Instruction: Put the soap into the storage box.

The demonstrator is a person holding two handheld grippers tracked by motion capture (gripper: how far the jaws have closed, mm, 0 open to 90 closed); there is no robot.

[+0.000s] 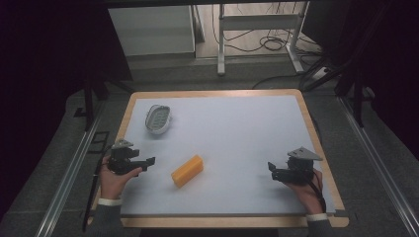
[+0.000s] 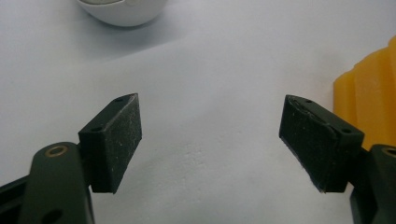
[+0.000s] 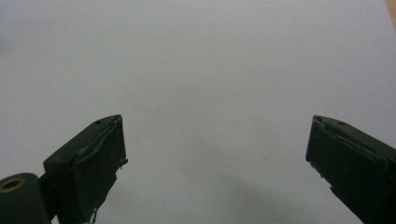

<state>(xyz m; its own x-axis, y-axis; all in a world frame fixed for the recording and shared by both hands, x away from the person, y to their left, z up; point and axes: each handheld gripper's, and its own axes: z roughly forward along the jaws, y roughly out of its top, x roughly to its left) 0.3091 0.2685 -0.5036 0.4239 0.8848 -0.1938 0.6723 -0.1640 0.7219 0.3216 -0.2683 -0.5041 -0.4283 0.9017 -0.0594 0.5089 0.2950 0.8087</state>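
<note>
Orange block (image 1: pixel 187 171) between spread tongs, nearer left tongs (image 1: pixel 147 162).

lab | metal desk frame (image 1: pixel 257 34) | loose floor cables (image 1: pixel 269 42) | wood-edged test table (image 1: pixel 316 133)

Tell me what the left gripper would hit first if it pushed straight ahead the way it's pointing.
Probably nothing soon: the left gripper has open jaws looking along bare white table surface. The yellow block sits off to one side and the white dish off to the other, though depth is unclear.
</note>
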